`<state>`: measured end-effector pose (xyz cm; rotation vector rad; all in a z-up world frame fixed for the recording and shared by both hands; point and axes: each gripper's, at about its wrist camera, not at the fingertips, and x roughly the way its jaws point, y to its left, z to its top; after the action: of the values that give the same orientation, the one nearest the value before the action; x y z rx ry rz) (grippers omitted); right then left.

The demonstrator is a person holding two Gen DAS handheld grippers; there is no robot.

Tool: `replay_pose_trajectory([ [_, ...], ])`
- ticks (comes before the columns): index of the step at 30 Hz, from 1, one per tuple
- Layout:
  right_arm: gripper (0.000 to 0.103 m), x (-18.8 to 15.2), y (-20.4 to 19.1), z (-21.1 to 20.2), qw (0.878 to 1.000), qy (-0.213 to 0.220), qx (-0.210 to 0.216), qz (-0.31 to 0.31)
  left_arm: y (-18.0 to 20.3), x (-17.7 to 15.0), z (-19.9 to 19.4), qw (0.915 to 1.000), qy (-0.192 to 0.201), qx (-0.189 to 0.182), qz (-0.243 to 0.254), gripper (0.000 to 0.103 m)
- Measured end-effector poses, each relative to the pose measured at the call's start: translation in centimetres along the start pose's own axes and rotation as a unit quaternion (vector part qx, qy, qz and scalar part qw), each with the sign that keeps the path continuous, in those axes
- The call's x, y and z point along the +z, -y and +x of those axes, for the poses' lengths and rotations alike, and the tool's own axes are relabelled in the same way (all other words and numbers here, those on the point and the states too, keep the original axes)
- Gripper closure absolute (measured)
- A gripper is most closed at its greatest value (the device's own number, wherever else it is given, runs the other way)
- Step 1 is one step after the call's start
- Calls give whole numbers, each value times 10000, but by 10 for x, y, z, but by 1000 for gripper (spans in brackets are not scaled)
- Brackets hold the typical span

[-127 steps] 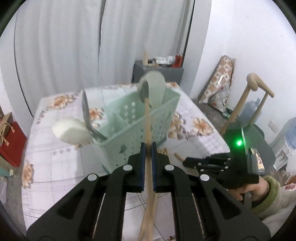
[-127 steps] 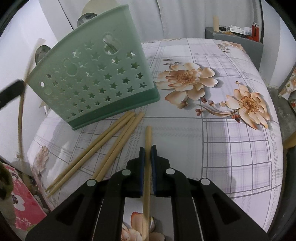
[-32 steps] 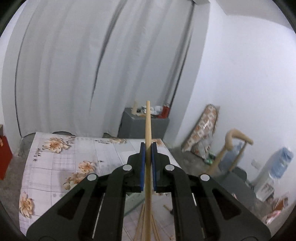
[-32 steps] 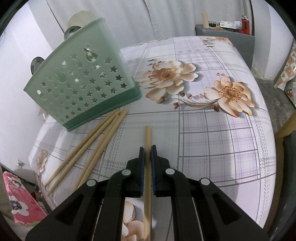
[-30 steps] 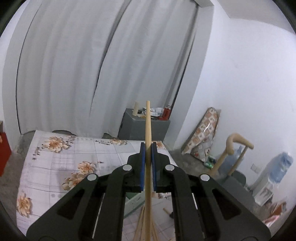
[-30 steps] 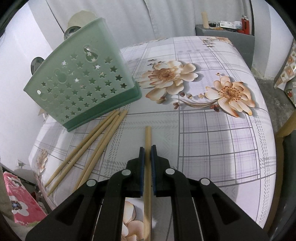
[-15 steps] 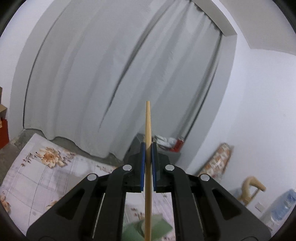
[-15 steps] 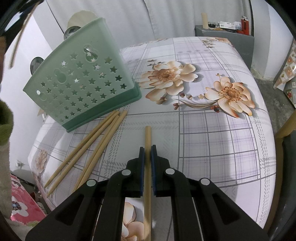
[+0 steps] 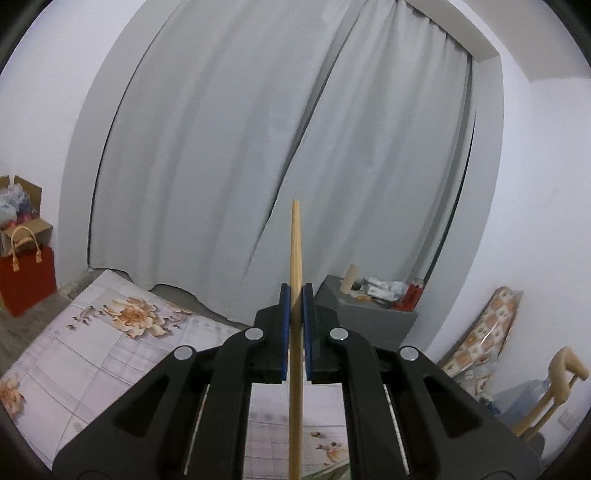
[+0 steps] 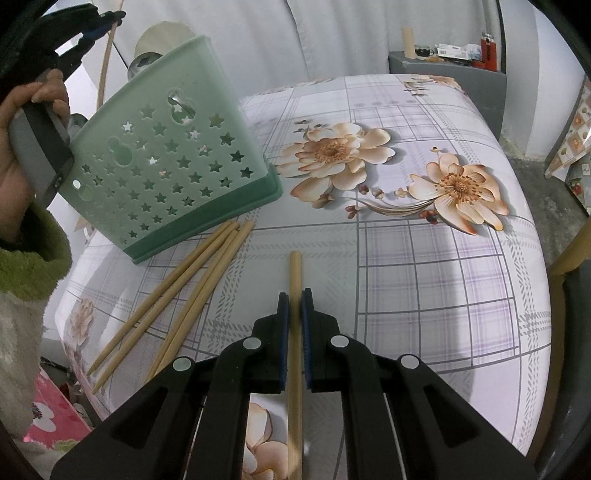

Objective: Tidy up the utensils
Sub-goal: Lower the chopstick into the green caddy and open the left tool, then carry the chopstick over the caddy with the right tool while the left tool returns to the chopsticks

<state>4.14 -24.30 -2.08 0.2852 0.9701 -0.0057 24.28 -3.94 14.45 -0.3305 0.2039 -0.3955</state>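
My left gripper [image 9: 294,295] is shut on a wooden chopstick [image 9: 295,258] that points up toward the curtain. In the right wrist view the left gripper [image 10: 107,20] holds that chopstick [image 10: 105,62] upright above the green star-holed utensil basket [image 10: 166,155]. My right gripper [image 10: 294,299] is shut on another chopstick [image 10: 294,280], held low over the floral tablecloth. Several loose chopsticks [image 10: 184,291] lie on the table in front of the basket. Spoons [image 10: 147,40] stick up behind the basket.
The floral tablecloth table [image 10: 424,258] runs to a rounded right edge. A grey cabinet [image 10: 454,74] with small items stands behind it. A red bag [image 9: 26,280] sits at the left and a wooden chair [image 9: 554,395] at the right. White curtains [image 9: 295,129] fill the back.
My left gripper has lifted and tilted upward with its chopstick and now shows above the basket in the right wrist view. My right gripper has stayed still.
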Motion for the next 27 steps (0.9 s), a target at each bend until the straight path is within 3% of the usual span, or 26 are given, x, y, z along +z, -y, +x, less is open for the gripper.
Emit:
replay_pose_trajectory([
  [2,96,0,0,0,10000,-1,1,-4,2,1,-2,9999,90,36,72,98],
  [17,96,1,2,0,9999,-19,78,68,0,-13,-36,9989,-334,-185,264,97],
  [27,95,7,1,3,9998,-183,97,-59,-21,-53,-100,9941,-937,-359,411,75],
])
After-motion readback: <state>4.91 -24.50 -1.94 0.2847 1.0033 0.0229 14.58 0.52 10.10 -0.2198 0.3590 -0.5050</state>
